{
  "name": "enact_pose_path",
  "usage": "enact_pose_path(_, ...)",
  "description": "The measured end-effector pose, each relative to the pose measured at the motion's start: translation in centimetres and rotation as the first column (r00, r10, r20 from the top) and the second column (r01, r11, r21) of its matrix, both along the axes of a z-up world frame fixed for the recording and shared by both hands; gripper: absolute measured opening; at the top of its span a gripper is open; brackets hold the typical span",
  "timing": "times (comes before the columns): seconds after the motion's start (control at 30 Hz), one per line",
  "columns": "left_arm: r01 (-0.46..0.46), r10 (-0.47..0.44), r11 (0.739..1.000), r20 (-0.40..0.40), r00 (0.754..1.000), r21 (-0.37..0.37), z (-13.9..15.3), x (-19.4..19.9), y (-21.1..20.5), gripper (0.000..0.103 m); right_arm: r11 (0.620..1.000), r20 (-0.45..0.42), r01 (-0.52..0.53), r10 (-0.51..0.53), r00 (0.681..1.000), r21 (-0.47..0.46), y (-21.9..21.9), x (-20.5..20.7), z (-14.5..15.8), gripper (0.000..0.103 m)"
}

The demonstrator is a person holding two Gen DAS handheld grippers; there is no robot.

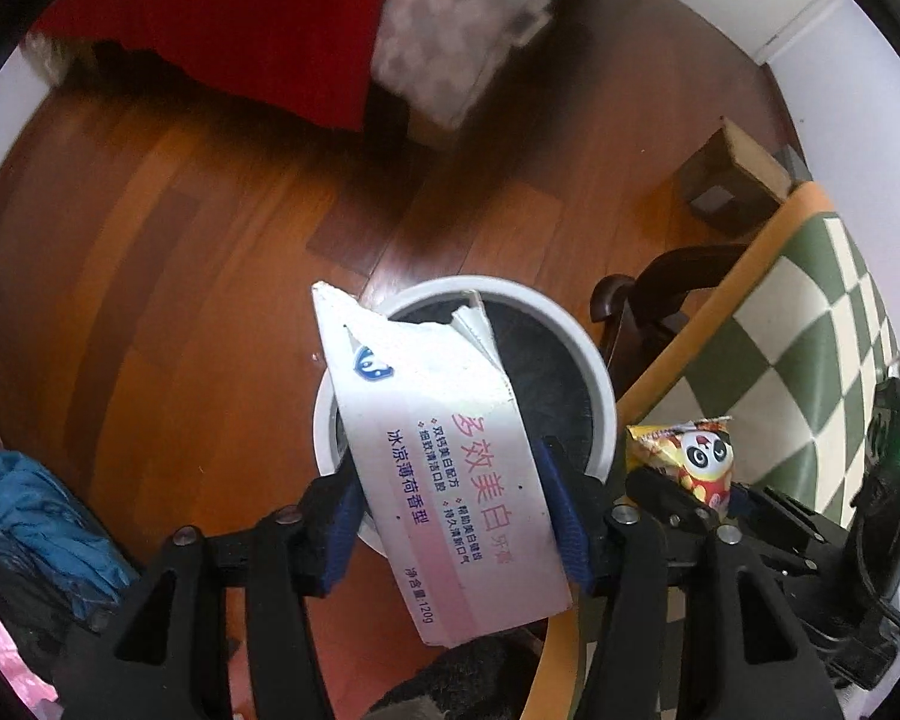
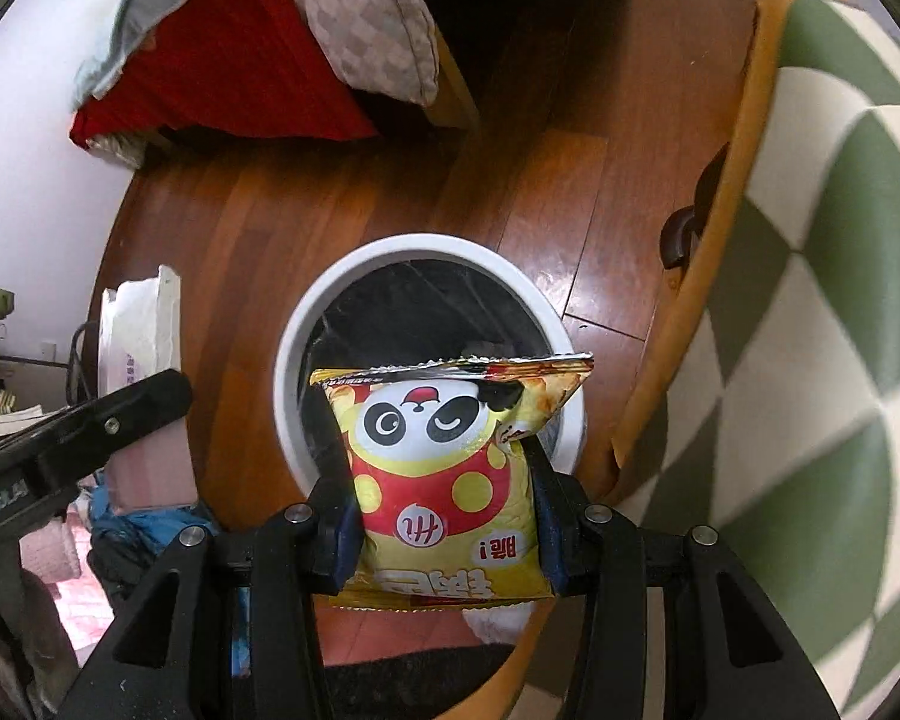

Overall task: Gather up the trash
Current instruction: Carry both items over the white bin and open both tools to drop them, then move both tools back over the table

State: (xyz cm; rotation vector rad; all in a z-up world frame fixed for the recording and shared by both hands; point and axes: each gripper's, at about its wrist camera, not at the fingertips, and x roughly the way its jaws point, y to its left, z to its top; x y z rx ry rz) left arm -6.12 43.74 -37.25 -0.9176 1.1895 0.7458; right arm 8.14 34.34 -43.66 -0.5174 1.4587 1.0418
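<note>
Now the left tongs (image 1: 456,516) are closed on a white toothpaste box (image 1: 444,468), the blue pads pressing its two long sides near the lower half. The box hangs tilted above the white trash bin (image 1: 600,372), which stands on the wooden floor beside the edge of a green checked cloth (image 1: 810,324). Its torn top end points toward the bin opening. The right tongs (image 2: 444,510) are closed on a yellow snack bag (image 2: 450,468) with a panda picture, gripping it by both side edges, also over the bin (image 2: 306,330).

I judge the box to be light and empty, stiff along its folds but easy to crush, so a hold across the flat faces is safer than at the torn end. The bag looks thin, smooth and slippery; a pinch at the sealed seam would probably hold better than at the puffed middle.
</note>
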Motion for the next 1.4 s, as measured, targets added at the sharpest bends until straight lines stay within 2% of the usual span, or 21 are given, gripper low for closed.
enact_pose_path(0.03, -0.01, 0.01, 1.0, 0.003, 1.0, -0.01, -0.4, -0.2, 0.3, 0.067, 1.0, -0.002, -0.006, 0.006, 1.0, -0.012, 0.3, -0.1, -0.6, 0.048)
enact_pose_path(0.07, -0.022, 0.022, 1.0, 0.001, 1.0, -0.013, -0.8, -0.5, 0.5, 0.081, 1.0, -0.006, -0.013, 0.012, 1.0, -0.019, 0.7, -0.2, -1.1, 0.049)
enact_pose_path(0.13, -0.039, 0.039, 0.999, 0.001, 0.999, -0.016, -1.1, -1.0, 0.8, 0.096, 0.999, -0.011, -0.017, 0.017, 1.0, -0.036, 1.1, -0.1, -2.1, 0.05)
enact_pose_path(0.17, -0.043, 0.043, 0.999, -0.01, 0.999, -0.007, -1.2, -1.3, 0.8, 0.096, 0.999, -0.012, -0.022, 0.021, 1.0, -0.045, 1.2, -0.1, -2.4, 0.051)
enact_pose_path(0.2, -0.044, 0.044, 0.999, -0.029, 0.999, 0.006, -1.2, -1.4, 0.9, 0.096, 0.998, -0.008, -0.026, 0.025, 1.0, -0.056, 1.3, -0.1, -2.7, 0.058)
enact_pose_path(0.23, -0.042, 0.044, 0.999, -0.053, 0.998, 0.026, -1.3, -1.5, 0.8, 0.096, 0.998, -0.001, -0.027, 0.027, 1.0, -0.065, 1.4, -0.2, -2.9, 0.073)
enact_pose_path(0.27, -0.04, 0.044, 0.998, -0.075, 0.996, 0.05, -1.3, -1.7, 0.7, 0.096, 0.997, 0.006, -0.026, 0.027, 1.0, -0.07, 1.5, -0.3, -2.8, 0.081)
enact_pose_path(0.3, -0.038, 0.046, 0.996, -0.098, 0.994, 0.078, -1.3, -1.9, 0.6, 0.096, 0.997, 0.018, -0.03, 0.032, 0.999, -0.077, 1.5, -0.4, -2.8, 0.094)
enact_pose_path(0.33, -0.038, 0.05, 0.994, -0.12, 0.991, 0.103, -1.3, -2.1, 0.4, 0.097, 0.996, 0.035, -0.038, 0.041, 0.999, -0.086, 1.6, -0.7, -2.7, 0.099)
enact_pose_path(0.53, -0.039, 0.085, 0.976, -0.21, 0.974, 0.215, -0.9, -3.6, -1.1, 0.097, 0.993, 0.106, -0.046, 0.058, 0.993, -0.111, 1.3, -2.0, -1.7, 0.1)
enact_pose_path(0.73, -0.068, 0.115, 0.969, -0.19, 0.975, 0.237, 0.6, -5.0, -2.0, 0.097, 0.993, 0.156, -0.027, 0.045, 0.987, -0.115, 0.3, -2.4, 0.3, 0.1)
enact_pose_path(0.9, -0.088, 0.139, 0.956, -0.166, 0.976, 0.281, 3.1, -6.3, -2.9, 0.097, 0.996, 0.166, -0.012, 0.025, 0.986, -0.084, -1.1, -2.3, 2.8, 0.1)
enact_pose_path(1.4, -0.11, 0.141, 0.899, -0.043, 0.989, 0.425, 13.1, -8.7, -9.1, 0.097, 0.99, 0.209, -0.029, 0.0, 0.978, 0.137, -8.8, -4.0, 16.3, 0.1)
